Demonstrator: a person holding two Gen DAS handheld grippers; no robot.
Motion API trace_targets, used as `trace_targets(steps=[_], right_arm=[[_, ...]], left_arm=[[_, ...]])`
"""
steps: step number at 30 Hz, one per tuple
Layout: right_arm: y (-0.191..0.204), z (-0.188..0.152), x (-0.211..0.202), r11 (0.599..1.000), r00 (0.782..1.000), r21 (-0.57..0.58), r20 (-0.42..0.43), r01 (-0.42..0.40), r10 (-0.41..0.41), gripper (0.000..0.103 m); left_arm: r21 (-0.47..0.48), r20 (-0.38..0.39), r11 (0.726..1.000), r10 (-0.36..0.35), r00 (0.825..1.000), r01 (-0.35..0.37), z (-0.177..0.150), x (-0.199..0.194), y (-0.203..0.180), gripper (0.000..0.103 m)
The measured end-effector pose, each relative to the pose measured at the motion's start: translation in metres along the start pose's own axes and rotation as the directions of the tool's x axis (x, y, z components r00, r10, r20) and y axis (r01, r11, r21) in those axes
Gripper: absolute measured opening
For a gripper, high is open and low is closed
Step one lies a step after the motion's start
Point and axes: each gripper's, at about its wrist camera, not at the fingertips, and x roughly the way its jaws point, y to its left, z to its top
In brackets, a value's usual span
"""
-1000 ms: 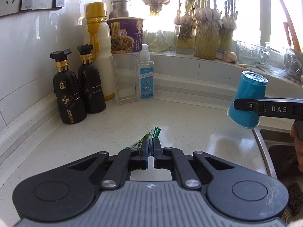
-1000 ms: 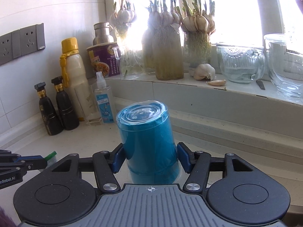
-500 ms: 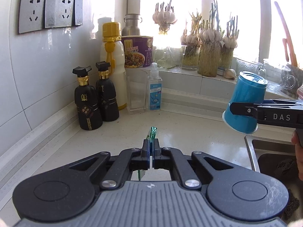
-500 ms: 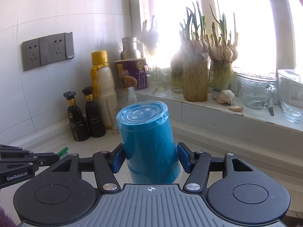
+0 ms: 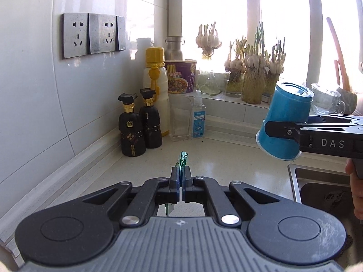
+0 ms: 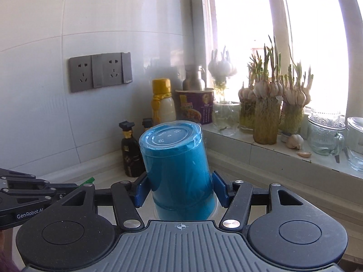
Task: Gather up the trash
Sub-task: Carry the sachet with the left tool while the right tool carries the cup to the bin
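Observation:
My left gripper [image 5: 181,172] is shut on a thin green wrapper [image 5: 182,158], which sticks out above and below the pads, held clear of the white counter [image 5: 226,165]. My right gripper [image 6: 180,181] is shut on an upside-down blue plastic cup [image 6: 179,172], its base tilted toward the window. In the left wrist view the same blue cup [image 5: 284,122] hangs at the right, clamped in the right gripper [image 5: 281,131] above the counter's edge. In the right wrist view the left gripper [image 6: 74,184] shows at the lower left with the green wrapper tip [image 6: 87,180].
Two black bottles [image 5: 138,127], a yellow-capped bottle [image 5: 155,90], a glass [image 5: 180,120] and a spray bottle [image 5: 198,115] stand in the corner. A noodle cup [image 5: 180,77], sprouting garlic jars [image 5: 251,79] and glassware [image 6: 324,133] line the sill. A steel sink [image 5: 317,192] lies right.
Both grippers have risen and pulled back from the corner, each keeping its load. The wrapper has left the counter, and the wall sockets have come into view.

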Motion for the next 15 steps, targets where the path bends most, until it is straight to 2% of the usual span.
trace_targets(steps=[15], right_arm=[[0.096, -0.002, -0.030, 0.987, 0.989, -0.060, -0.002, -0.147, 0.147, 0.058]], left_arm=[[-0.078, 0.038, 0.995, 0.062, 0.997, -0.059, -0.015, -0.079, 0.041, 0.001]])
